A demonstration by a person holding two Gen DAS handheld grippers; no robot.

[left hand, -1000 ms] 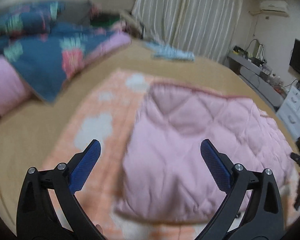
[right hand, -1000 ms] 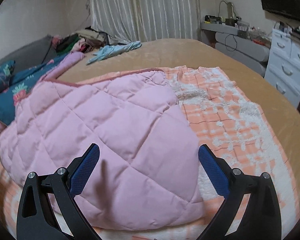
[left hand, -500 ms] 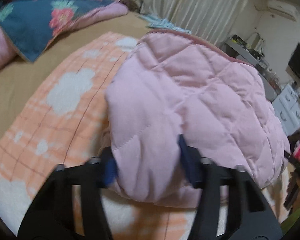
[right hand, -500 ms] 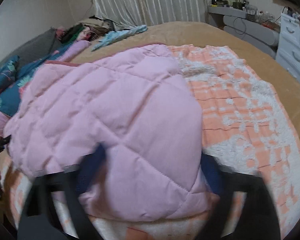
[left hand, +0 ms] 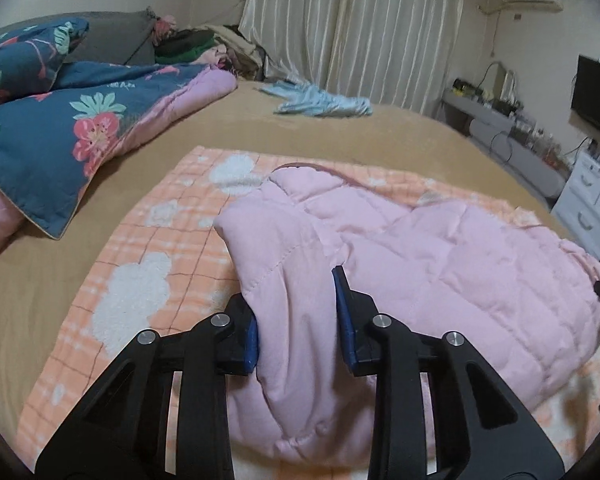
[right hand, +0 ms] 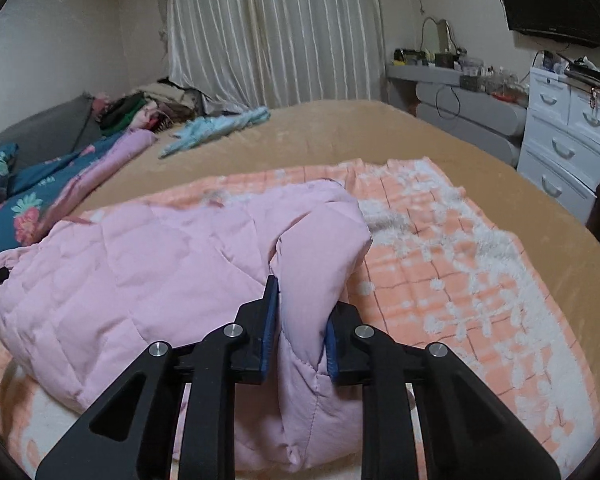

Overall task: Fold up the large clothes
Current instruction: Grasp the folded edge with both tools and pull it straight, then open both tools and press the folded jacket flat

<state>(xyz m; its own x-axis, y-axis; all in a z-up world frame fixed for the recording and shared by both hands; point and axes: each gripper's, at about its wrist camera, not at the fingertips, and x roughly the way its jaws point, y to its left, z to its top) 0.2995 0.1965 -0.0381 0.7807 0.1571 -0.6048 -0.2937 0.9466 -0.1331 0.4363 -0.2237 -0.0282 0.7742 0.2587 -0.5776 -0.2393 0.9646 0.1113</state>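
A pink quilted garment (left hand: 452,256) (right hand: 140,264) lies on an orange checked blanket (left hand: 148,264) (right hand: 452,272) spread over the bed. My left gripper (left hand: 296,312) is still closing, its blue pads pressing a bunched fold at the garment's left near edge. At the garment's right near edge, my right gripper (right hand: 300,320) is shut on another raised fold. Both pinched folds stand up from the blanket, and the cloth between them sags. The far edge of the garment rests flat.
A blue floral duvet (left hand: 60,128) and pillows lie at the left. A light blue cloth (left hand: 320,102) sits at the far side of the tan bed cover (right hand: 360,132). White drawers (right hand: 560,136), a grey shelf and a television (right hand: 552,0) stand at the right.
Both grippers stood wide open above the garment's near edge a second ago. They moved in onto it and closed, each pinching a fold of pink cloth, which now bunches up.
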